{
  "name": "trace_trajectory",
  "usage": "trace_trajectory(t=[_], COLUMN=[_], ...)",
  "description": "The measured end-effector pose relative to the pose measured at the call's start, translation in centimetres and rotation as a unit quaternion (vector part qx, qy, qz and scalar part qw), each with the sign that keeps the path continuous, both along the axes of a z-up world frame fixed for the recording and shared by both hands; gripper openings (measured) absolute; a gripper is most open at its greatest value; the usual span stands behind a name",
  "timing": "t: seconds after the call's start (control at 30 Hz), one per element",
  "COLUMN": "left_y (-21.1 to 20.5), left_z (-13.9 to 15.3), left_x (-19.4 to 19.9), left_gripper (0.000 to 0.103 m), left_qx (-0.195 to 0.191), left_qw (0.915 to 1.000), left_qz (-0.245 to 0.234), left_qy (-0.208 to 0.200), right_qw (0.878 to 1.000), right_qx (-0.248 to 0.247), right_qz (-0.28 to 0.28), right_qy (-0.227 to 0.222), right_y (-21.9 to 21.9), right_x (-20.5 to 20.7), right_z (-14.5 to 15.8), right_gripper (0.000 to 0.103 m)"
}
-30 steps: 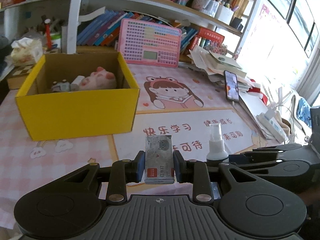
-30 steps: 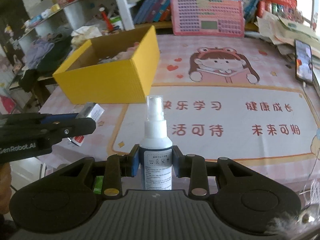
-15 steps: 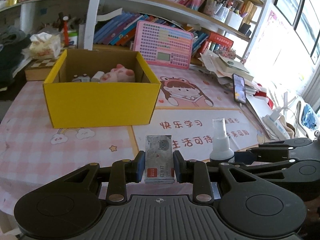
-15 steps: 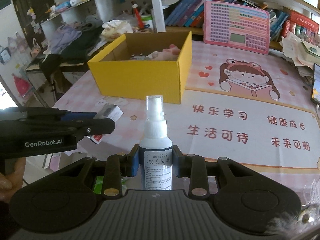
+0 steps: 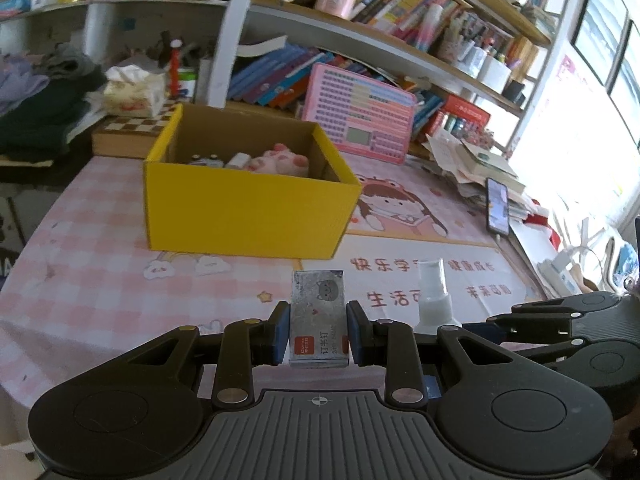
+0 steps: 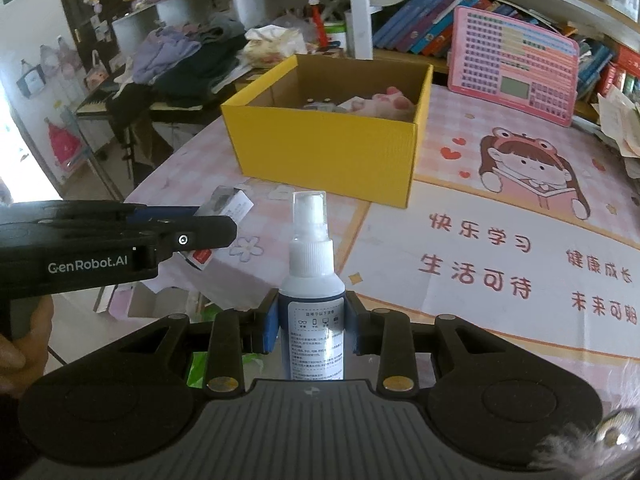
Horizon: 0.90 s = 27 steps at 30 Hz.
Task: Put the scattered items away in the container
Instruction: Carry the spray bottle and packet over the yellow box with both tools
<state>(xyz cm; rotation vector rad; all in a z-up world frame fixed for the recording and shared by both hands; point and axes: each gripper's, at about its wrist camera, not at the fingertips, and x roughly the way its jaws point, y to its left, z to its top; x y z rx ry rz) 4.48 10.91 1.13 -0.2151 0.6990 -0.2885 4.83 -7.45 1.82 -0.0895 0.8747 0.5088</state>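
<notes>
We see the open yellow cardboard box (image 5: 244, 216) at twelve o'clock on the pink checked counter (image 5: 88, 280), a pink plush toy (image 5: 280, 160) inside it. Our left gripper (image 5: 318, 332) has its jaws pressed on a small silver staple box with a red label (image 5: 318, 320). Our right gripper (image 6: 312, 326) has its jaws clamped on a white spray bottle with a clear cap (image 6: 312, 280), upright. A pink toy keyboard (image 6: 512, 64) leans at two o'clock behind the box.

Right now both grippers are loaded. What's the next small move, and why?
Probably carry both over the yellow cardboard box. The left gripper clamps the small silver staple box, the right gripper the white spray bottle, and both sit short of the box's near wall.
</notes>
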Motion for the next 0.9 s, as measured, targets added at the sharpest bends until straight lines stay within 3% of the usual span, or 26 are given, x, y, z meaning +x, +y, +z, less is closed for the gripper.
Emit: trace_trajectory(t=[0.47,0.9], left_y=[3.9,4.1], left_z=[0.7,2.9], left_x=[-0.5,5.2], left_gripper=[0.028,0.028], left_qx=[0.018,0.025], left_qw=[0.9974,0.9941], left_qz=[0.068,0.083], left_qy=[-0.015,-0.065], right_qw=[0.998,0.997], right_qx=[0.013,0.031], right_qz=[0.061,0.042], right_qy=[-0.015,-0.052], right_y=[4.6,4.5], right_x=[2.2,8.6], right_z=[0.6,1.9], right_gripper=[0.031,0.031])
